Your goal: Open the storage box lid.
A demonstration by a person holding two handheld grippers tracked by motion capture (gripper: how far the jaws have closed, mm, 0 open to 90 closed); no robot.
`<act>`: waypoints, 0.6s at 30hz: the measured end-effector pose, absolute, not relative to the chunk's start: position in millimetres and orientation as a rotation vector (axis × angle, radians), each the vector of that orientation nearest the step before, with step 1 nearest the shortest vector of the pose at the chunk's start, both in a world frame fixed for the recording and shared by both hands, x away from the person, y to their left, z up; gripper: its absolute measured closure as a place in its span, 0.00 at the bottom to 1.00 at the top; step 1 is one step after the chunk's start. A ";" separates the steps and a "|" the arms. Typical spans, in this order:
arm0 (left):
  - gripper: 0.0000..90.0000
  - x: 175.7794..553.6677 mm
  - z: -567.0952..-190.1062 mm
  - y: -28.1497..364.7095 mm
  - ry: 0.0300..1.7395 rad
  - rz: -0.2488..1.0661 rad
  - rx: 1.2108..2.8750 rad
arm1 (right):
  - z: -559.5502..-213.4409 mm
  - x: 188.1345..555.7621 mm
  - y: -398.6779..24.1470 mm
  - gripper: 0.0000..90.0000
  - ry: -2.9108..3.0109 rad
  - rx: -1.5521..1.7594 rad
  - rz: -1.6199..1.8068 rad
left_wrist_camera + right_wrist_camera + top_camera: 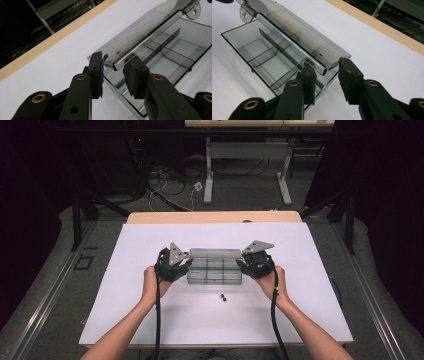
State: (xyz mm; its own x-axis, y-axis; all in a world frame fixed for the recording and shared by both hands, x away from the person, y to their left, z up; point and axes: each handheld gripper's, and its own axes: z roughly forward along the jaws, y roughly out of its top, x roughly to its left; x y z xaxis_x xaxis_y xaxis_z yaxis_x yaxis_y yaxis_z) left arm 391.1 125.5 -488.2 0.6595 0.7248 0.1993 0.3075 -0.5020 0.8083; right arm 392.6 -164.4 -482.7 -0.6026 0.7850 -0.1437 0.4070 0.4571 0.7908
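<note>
Black jaws of the left gripper point(113, 75) and right gripper point(327, 77) stand apart, each bracketing one end of the raised lid point(215, 253) of a clear compartment box point(214, 276) mid-table point(300, 320); two small dark bits point(223, 296) lie nearby.

The box point(214, 270) is positioned at the centre of the counter point(150, 320), lid point(215, 253) hinged open toward the far edge. The left gripper point(181, 265) and right gripper point(248, 262) are located at its ends. Two small parts point(223, 297) are placed just before it.
</note>
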 end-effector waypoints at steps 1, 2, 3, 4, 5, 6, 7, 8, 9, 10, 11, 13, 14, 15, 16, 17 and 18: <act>0.76 393.3 -486.4 126.4 0.810 0.666 2.085 | -481.1 394.1 -164.8 0.76 2.209 0.996 1.006; 0.77 394.8 -485.4 126.6 0.820 0.651 2.072 | -479.4 395.8 -165.6 0.77 2.207 1.000 1.006; 0.77 397.8 -483.1 128.0 0.819 0.648 2.069 | -478.7 397.4 -166.4 0.78 2.207 1.001 1.021; 0.78 399.9 -481.5 128.7 0.819 0.643 2.065 | -477.1 399.9 -167.2 0.78 2.202 1.007 1.036; 0.78 401.4 -480.5 128.5 0.825 0.636 2.054 | -475.9 401.7 -167.6 0.78 2.198 1.009 1.043; 0.79 403.2 -479.1 129.0 0.818 0.638 2.060 | -475.0 403.3 -167.5 0.78 2.195 1.013 1.051; 0.79 404.5 -478.4 128.8 0.823 0.634 2.051 | -473.7 404.8 -167.1 0.78 2.193 1.012 1.048; 0.79 406.0 -477.4 129.1 0.818 0.645 2.056 | -473.0 406.6 -166.5 0.79 2.185 1.012 1.053; 0.79 407.2 -477.1 128.6 0.818 0.644 2.050 | -471.9 408.3 -166.2 0.79 2.181 1.010 1.050; 0.79 408.7 -476.4 128.7 0.820 0.643 2.045 | -470.6 410.1 -166.0 0.80 2.181 1.012 1.045; 0.79 410.7 -475.3 129.1 0.821 0.641 2.042 | -470.1 412.4 -165.8 0.80 2.181 1.009 1.046; 0.79 414.9 -473.3 129.5 0.836 0.625 2.023 | -468.9 416.4 -166.3 0.81 2.176 1.017 1.047; 0.79 417.2 -472.5 129.5 0.836 0.624 2.021 | -468.3 418.5 -167.2 0.82 2.181 1.022 1.046; 0.79 419.4 -472.0 129.0 0.839 0.619 2.026 | -468.4 421.0 -167.7 0.83 2.173 1.028 1.056; 0.79 421.2 -472.1 128.4 0.847 0.615 2.028 | -468.0 422.8 -168.5 0.82 2.177 1.036 1.060; 0.79 424.7 -471.5 128.5 0.861 0.593 2.039 | -468.0 424.4 -168.7 0.82 2.176 1.047 1.066; 0.79 427.7 -472.2 128.4 0.872 0.589 2.030 | -468.6 426.8 -169.3 0.82 2.176 1.052 1.071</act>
